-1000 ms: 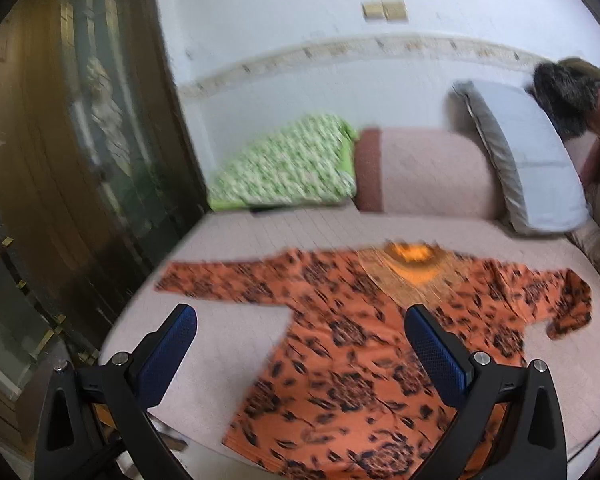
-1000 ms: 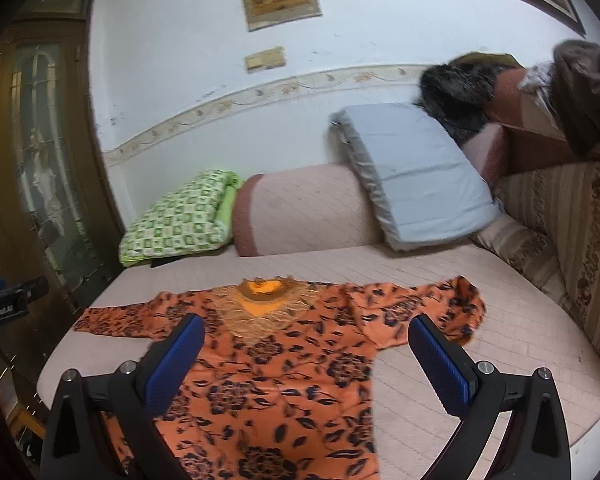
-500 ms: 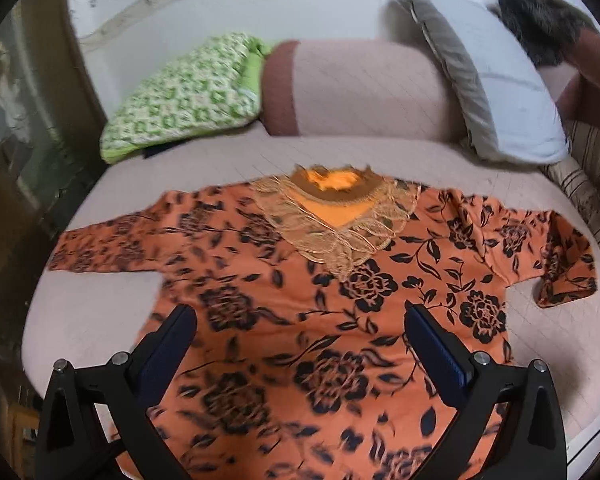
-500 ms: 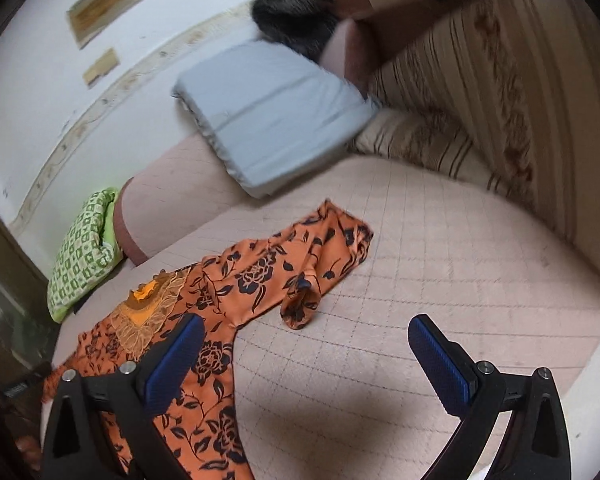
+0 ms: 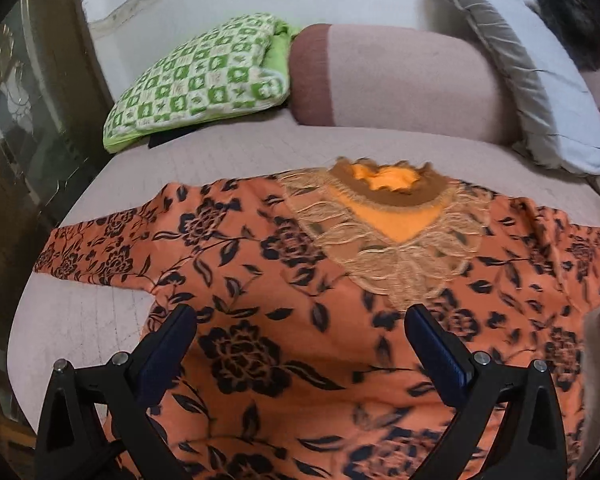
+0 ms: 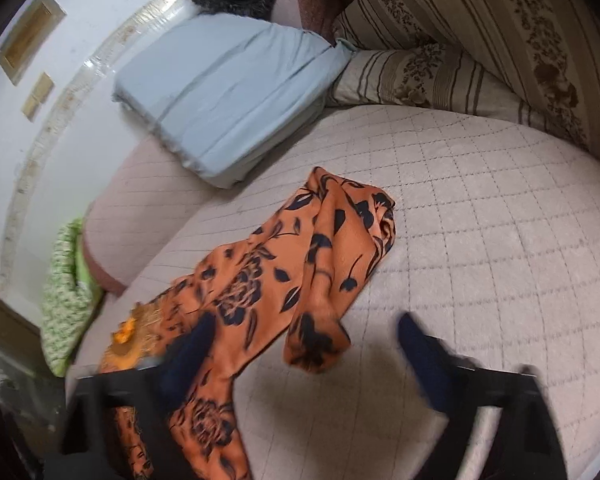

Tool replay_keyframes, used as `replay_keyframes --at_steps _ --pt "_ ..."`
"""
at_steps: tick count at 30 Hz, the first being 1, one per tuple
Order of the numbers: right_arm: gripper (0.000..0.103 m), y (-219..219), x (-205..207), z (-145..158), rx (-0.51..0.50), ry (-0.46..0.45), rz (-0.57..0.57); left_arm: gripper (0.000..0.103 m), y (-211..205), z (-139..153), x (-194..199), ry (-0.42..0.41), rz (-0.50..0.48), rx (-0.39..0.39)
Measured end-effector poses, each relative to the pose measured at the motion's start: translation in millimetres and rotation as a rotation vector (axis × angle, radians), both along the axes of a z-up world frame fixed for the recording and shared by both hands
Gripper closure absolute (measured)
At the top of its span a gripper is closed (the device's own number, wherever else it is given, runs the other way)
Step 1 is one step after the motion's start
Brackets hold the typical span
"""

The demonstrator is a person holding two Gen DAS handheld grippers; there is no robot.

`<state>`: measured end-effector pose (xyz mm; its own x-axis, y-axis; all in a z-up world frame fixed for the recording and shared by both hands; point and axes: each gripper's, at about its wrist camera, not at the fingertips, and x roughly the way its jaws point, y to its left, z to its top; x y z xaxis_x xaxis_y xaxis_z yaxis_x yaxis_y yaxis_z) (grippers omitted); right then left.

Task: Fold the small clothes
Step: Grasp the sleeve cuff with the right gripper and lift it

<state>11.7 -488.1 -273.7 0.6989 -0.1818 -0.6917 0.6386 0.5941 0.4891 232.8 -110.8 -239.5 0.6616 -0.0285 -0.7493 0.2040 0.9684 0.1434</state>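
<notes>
An orange top with black flowers [image 5: 284,288] lies flat, front up, on the pink quilted bed [image 5: 220,152]. Its collar has a fringed tan yoke [image 5: 392,216]. Its left sleeve [image 5: 96,248] stretches out straight. My left gripper [image 5: 300,320] is open and empty, above the chest of the top. In the right wrist view the right sleeve [image 6: 324,256] is bent, with its cuff folded back. My right gripper [image 6: 304,332] is open and empty, just above that cuff, a little blurred.
A green checked pillow [image 5: 204,80], a pink bolster [image 5: 400,84] and a grey pillow [image 5: 540,92] line the wall. A striped floral cushion [image 6: 500,40] flanks the bed [image 6: 480,220] on the right. A dark wooden door [image 5: 28,120] stands at the left.
Both grippers have moved lower and closer to the top. The left one has gone in over the chest. The right one has swung right and down over the bent sleeve.
</notes>
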Motion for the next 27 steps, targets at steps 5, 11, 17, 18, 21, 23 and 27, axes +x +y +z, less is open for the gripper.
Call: replay_keyframes --at_steps 5,11,17,18,21,23,27 --pt "0.092 7 13 7 0.063 -0.013 0.046 0.000 22 -11 16 -0.089 0.063 0.099" --pt "0.094 49 51 59 0.040 -0.124 0.186 0.000 65 1 37 -0.089 0.161 0.033" --pt "0.094 112 125 106 0.063 -0.145 0.336 0.000 109 13 53 -0.085 0.260 -0.042" --pt "0.093 116 132 112 0.098 -0.164 0.361 0.000 117 13 53 -0.093 0.272 -0.044" --pt "0.093 120 128 122 0.015 -0.119 0.343 0.000 122 12 53 -0.101 0.275 -0.037" --pt "0.088 118 106 118 -0.051 -0.120 0.317 0.000 121 11 53 -0.097 0.266 -0.032" --pt "0.003 98 46 89 -0.171 -0.063 0.172 0.000 97 12 44 -0.105 0.196 -0.024"
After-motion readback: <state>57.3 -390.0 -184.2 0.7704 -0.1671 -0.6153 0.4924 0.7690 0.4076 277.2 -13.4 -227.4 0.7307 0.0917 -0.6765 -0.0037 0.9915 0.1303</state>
